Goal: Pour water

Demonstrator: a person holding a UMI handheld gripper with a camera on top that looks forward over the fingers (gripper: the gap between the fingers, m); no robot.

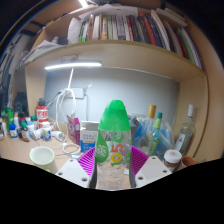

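Clamped between the gripper's [114,160] two pink pads [90,157], one green bottle [114,131] stands upright. One pale cup [42,156] sits left; contents unseen.

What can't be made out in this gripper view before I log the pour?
- Green bottle: it stands between the claw fingers; its base is hidden behind the pink pads, and so is whether they press on it.
- Water level in the bottle: not readable through the green plastic.
- White cup: contents not visible from this angle.
- Small bottles on the desk: labels too small to read.
- Books on the shelf: titles too small.
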